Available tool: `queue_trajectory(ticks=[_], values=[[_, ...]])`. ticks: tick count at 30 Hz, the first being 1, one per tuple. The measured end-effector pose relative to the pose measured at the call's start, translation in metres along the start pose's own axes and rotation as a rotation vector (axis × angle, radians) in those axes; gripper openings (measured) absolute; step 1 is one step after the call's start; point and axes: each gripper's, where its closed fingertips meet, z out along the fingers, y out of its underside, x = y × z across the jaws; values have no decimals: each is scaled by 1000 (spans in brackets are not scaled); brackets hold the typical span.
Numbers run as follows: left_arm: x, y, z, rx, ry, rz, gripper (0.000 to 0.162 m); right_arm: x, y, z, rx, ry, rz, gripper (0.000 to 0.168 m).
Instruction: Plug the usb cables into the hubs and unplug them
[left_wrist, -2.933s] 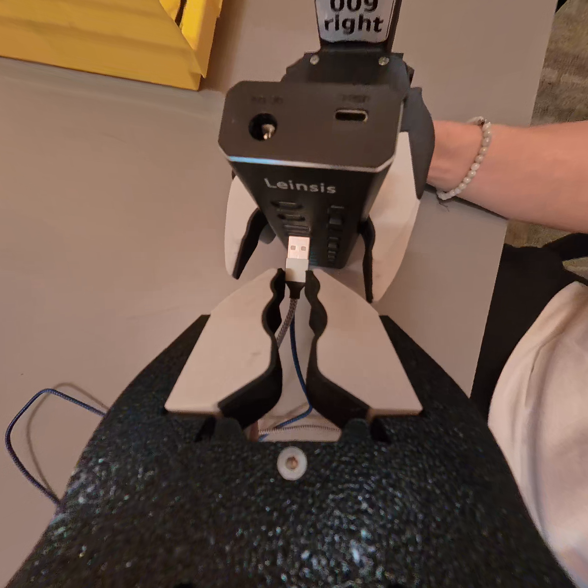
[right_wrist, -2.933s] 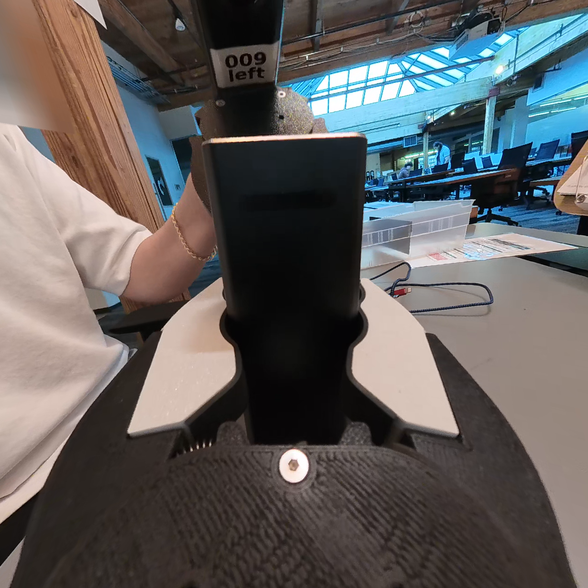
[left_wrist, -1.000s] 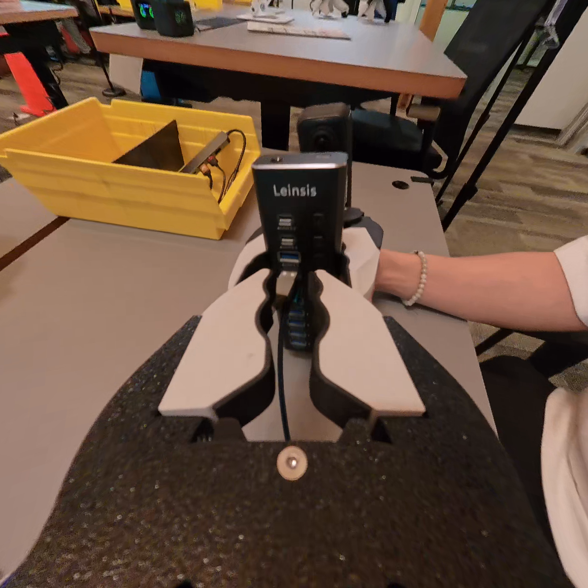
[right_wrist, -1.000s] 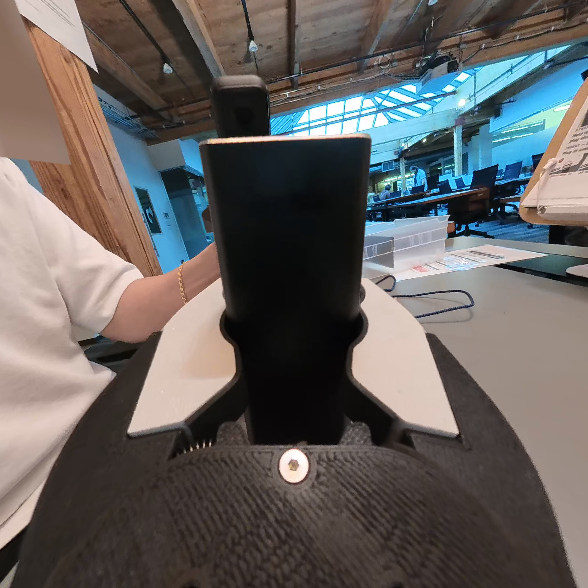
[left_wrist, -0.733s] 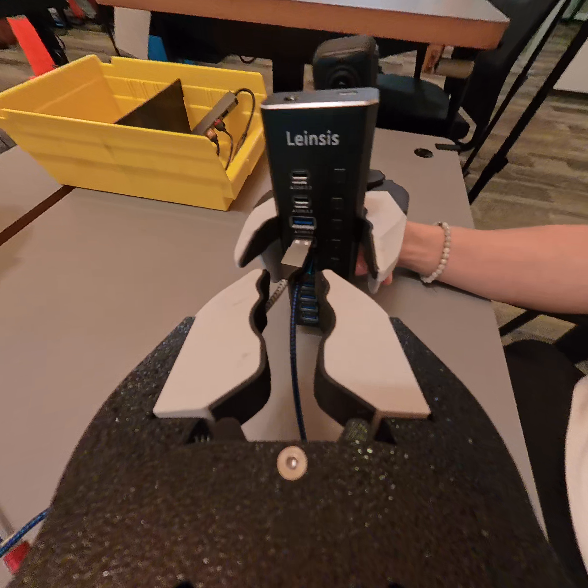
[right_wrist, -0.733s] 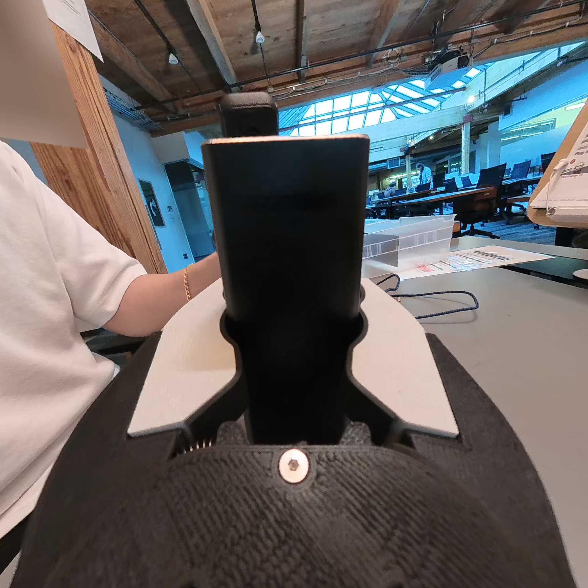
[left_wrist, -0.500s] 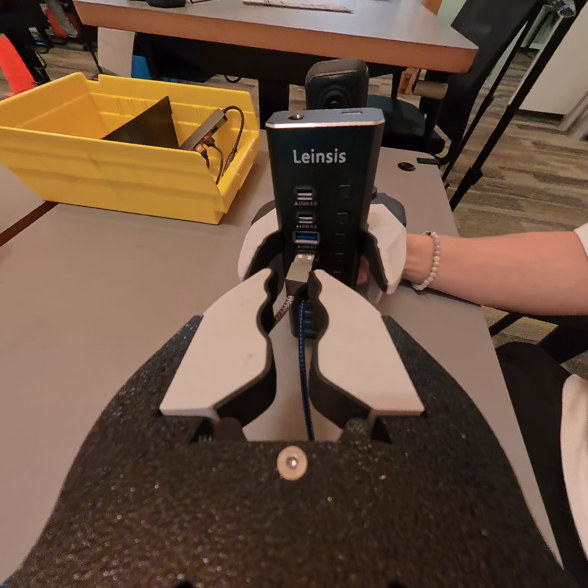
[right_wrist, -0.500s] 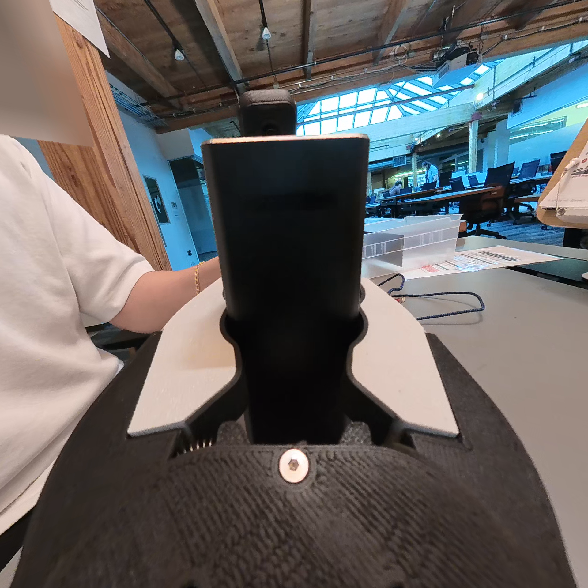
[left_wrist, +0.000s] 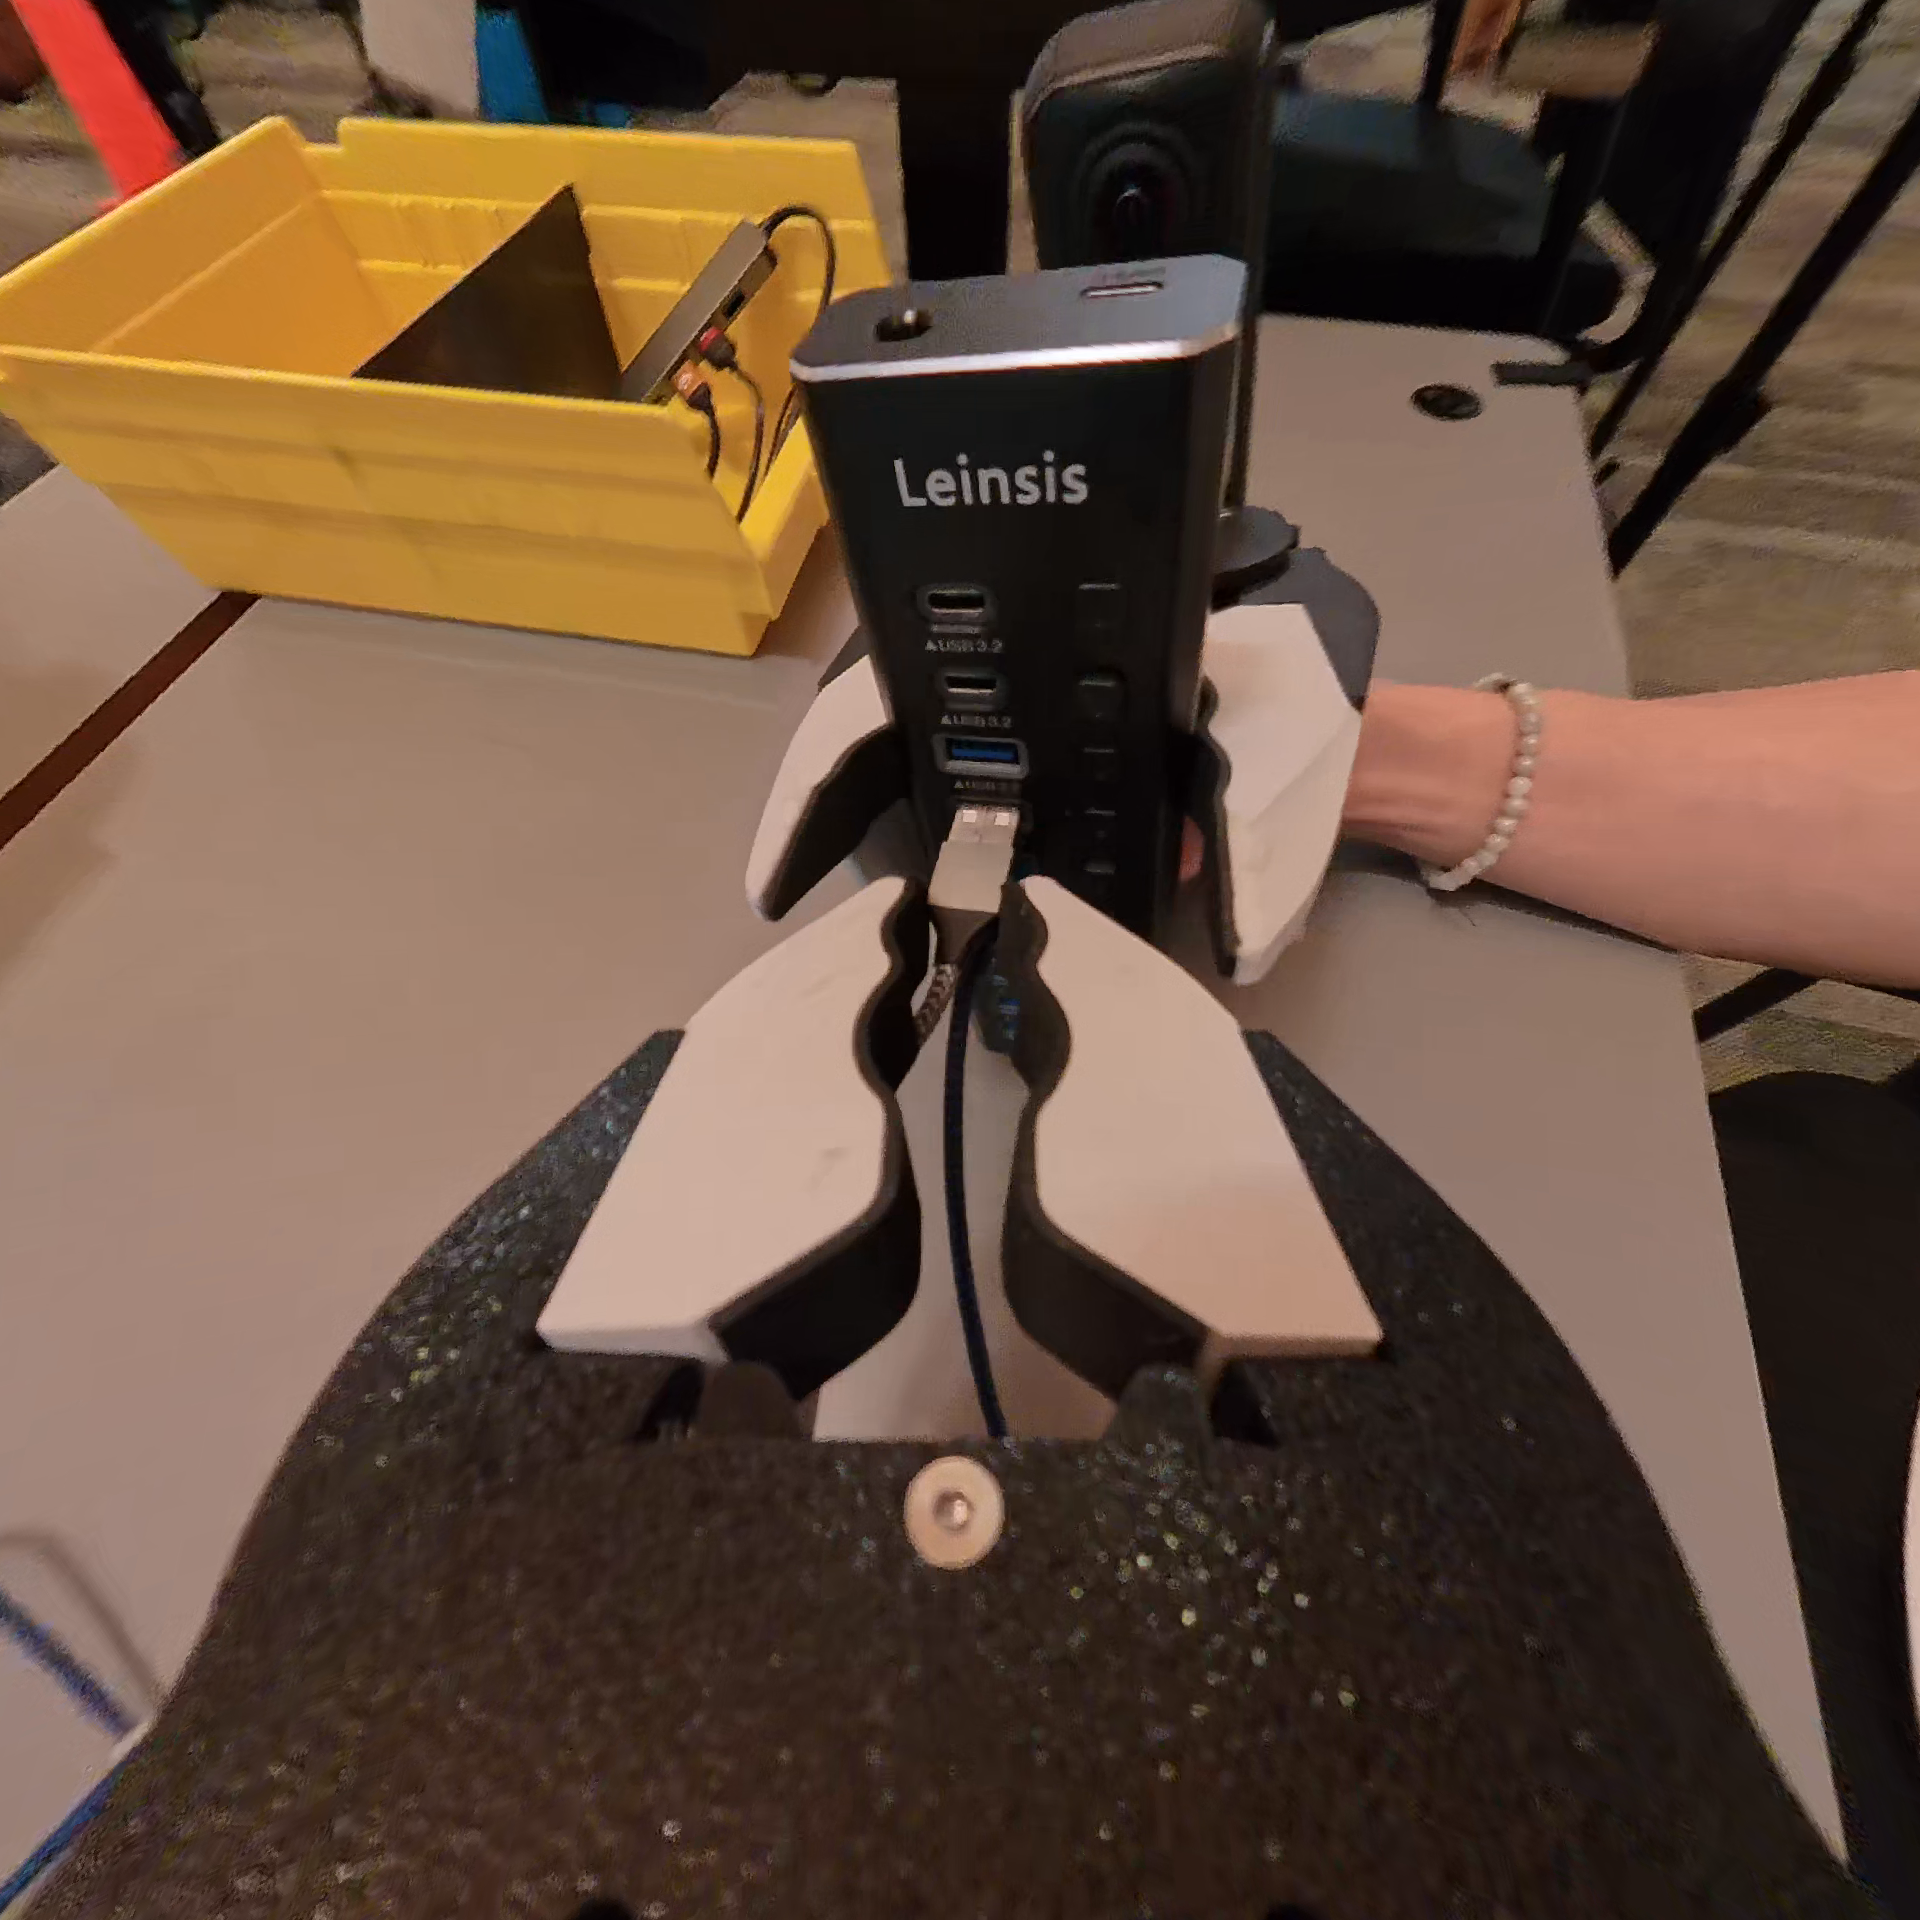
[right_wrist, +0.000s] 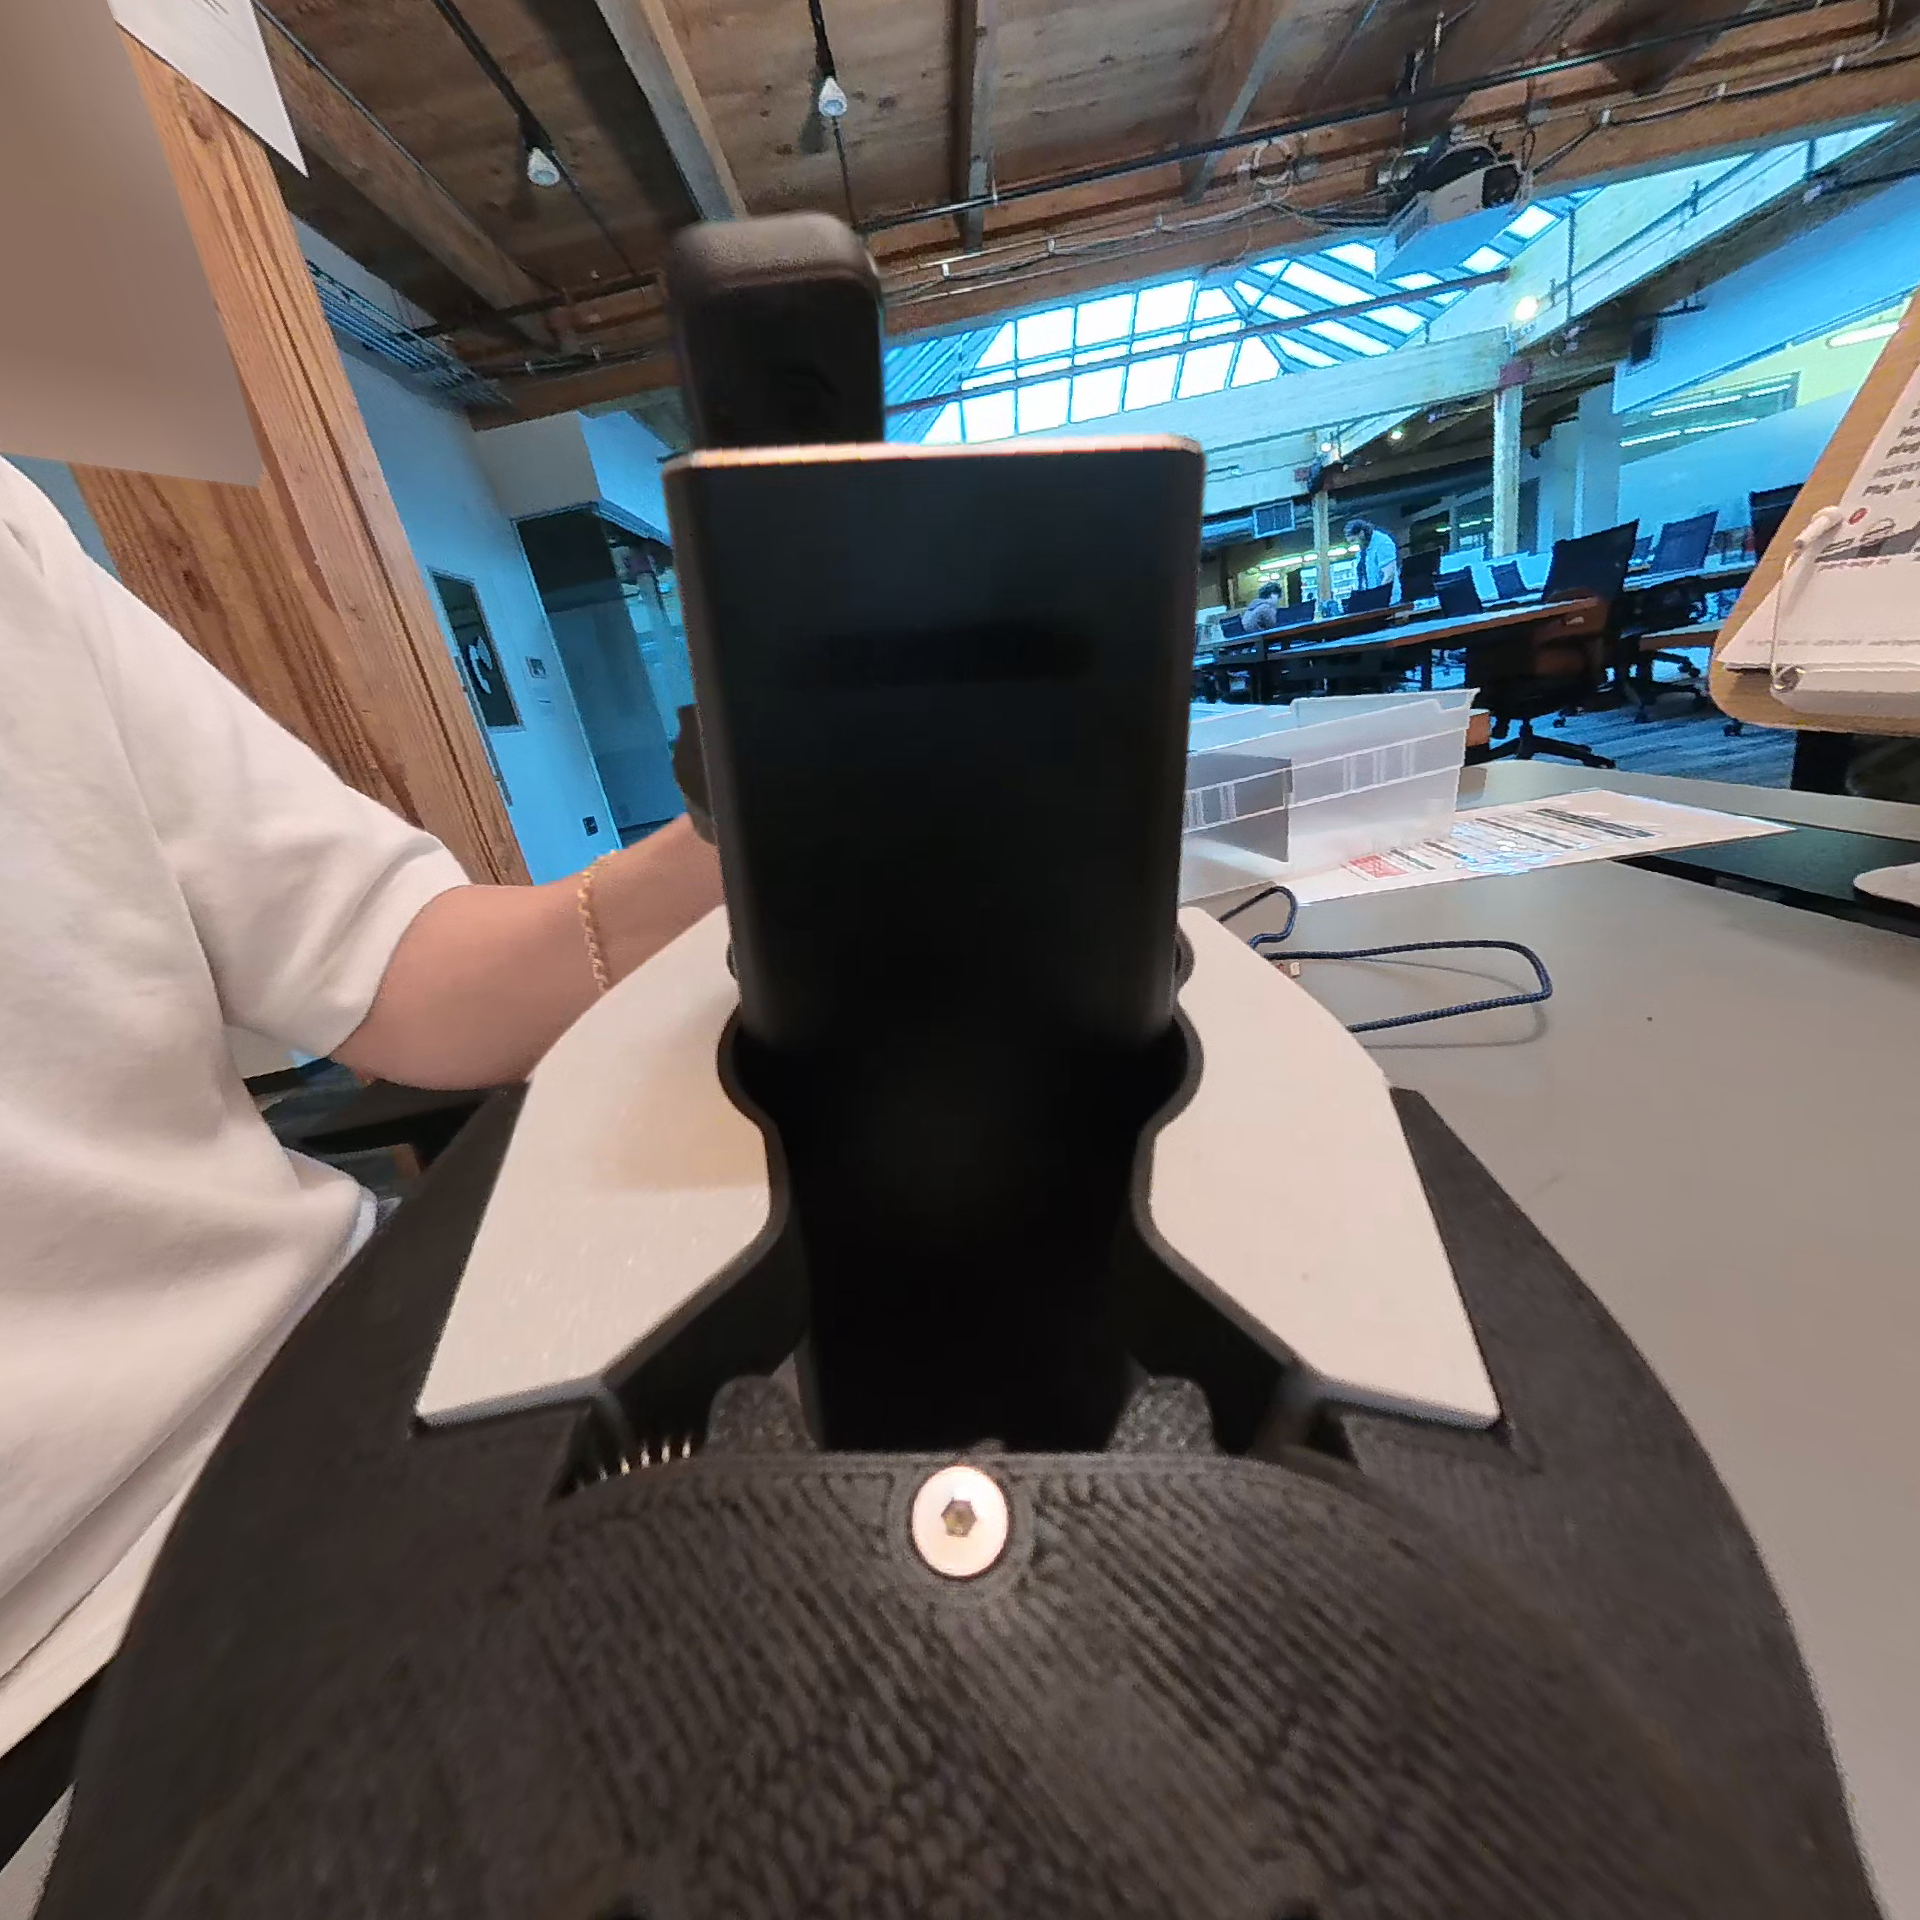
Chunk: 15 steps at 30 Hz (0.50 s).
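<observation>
Item 1: the black rectangular metal usb hub (left_wrist: 1029, 582) bears a white brand word across its upper front face, with small pale captions beneath its top three ports; the lower ones are blurred.

Item 2: a printed white sheet (right_wrist: 1507, 842) lies on the grey table, illegible.

Item 3: clipped papers on a wooden board (right_wrist: 1860, 582) carry print, too small to make out.

Item 4: the clear plastic bin (right_wrist: 1340, 758) shows barcode-like stripes.

Bare table (left_wrist: 436, 883) lies open leftward up to the yellow bin (left_wrist: 416, 488); a forearm (left_wrist: 1662, 821) blocks the right.

open-plan office, desks (right_wrist: 1382, 623), swivel chairs (right_wrist: 1579, 613)
</observation>
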Motion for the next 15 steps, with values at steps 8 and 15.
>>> queue_trajectory(ticks=[8, 15], values=[[-2, 1, -4, -133, -21, 54, 13, -1, 4, 5, -29, 10, 14, 75], [-1, 5, -2, -146, 57, 26, 13, 0, 6, 7, -43, 19, 12, 73]])
